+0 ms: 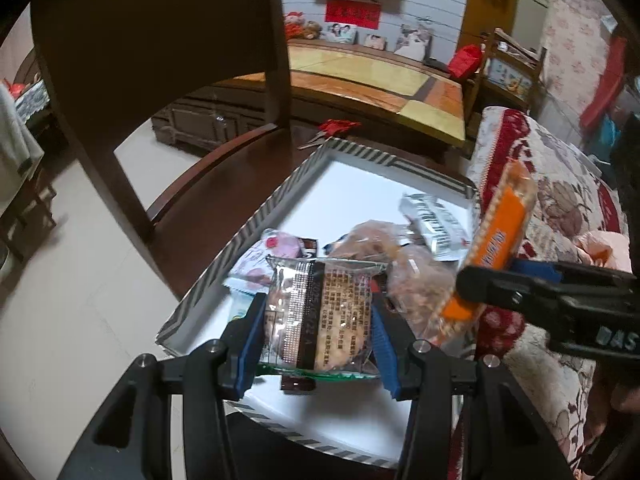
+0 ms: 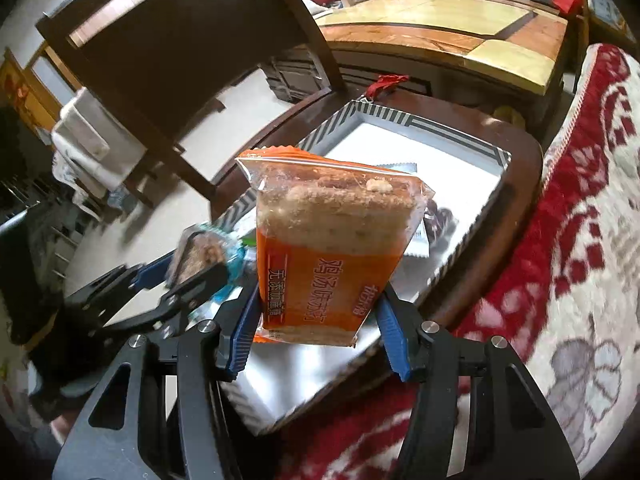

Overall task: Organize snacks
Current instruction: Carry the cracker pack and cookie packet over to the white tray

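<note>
Domestic room: dark wooden chair (image 1: 160,60), pale tiled floor, a long wooden cabinet (image 1: 380,76) along the far wall, and a red-and-cream floral blanket (image 2: 580,220) on the right side. On a dark wooden seat sits a shallow white tray (image 1: 360,184) with a black-and-white striped rim.

Left gripper (image 1: 318,340): blue-padded jaws closed against both sides of a clear biscuit packet (image 1: 320,316), held above the near end of the tray. Packet is transparent, with a dark seam strip, printed text on its back panel, a green-tinted lower edge, and pale round biscuits visible inside.

Right gripper (image 2: 320,332): jaws closed on the lower part of an orange cracker packet (image 2: 332,248), held upright over the tray's near edge. Upper half is clear, showing stacked square crackers with a crumbly filling; lower half is solid orange with white Chinese lettering; top seal is crimped.

Tray contents: a pink-and-white wrapped snack (image 1: 268,256) near the left rim, clear bags of brownish pastries (image 1: 400,264) in the middle, and a silver-white packet (image 1: 436,220) toward the right rim. Items overlap one another.
</note>
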Tool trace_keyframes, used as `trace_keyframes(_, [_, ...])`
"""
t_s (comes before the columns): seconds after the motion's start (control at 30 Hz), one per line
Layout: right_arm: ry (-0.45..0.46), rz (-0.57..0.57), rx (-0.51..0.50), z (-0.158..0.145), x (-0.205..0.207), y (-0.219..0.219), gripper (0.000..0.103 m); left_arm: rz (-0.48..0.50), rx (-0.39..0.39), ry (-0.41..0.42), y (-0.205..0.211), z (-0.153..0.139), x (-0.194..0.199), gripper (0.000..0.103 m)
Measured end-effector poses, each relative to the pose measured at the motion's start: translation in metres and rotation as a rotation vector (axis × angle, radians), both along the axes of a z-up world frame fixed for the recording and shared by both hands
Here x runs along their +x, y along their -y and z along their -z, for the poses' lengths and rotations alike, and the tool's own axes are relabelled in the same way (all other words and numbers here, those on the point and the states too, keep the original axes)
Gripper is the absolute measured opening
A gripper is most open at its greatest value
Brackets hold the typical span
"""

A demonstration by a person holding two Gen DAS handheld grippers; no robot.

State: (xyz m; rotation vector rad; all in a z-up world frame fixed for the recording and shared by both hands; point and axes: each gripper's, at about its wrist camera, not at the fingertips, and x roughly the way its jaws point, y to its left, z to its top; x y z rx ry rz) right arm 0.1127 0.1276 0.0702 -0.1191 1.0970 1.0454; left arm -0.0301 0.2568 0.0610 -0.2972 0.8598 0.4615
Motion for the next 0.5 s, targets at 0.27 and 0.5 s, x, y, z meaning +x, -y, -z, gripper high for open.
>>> trace_keyframes(0.27, [0.028,0.001,-0.107,0.026,0.014,-0.044,0.053,-0.027,-0.024,-0.019,-0.010,0.012,0.005,0.051])
trace_keyframes(0.5, [-0.008,0.023,-0.064,0.033,0.018,-0.049,0.054,-0.057,-0.022,-0.025,-0.011,0.014,0.011,0.053])
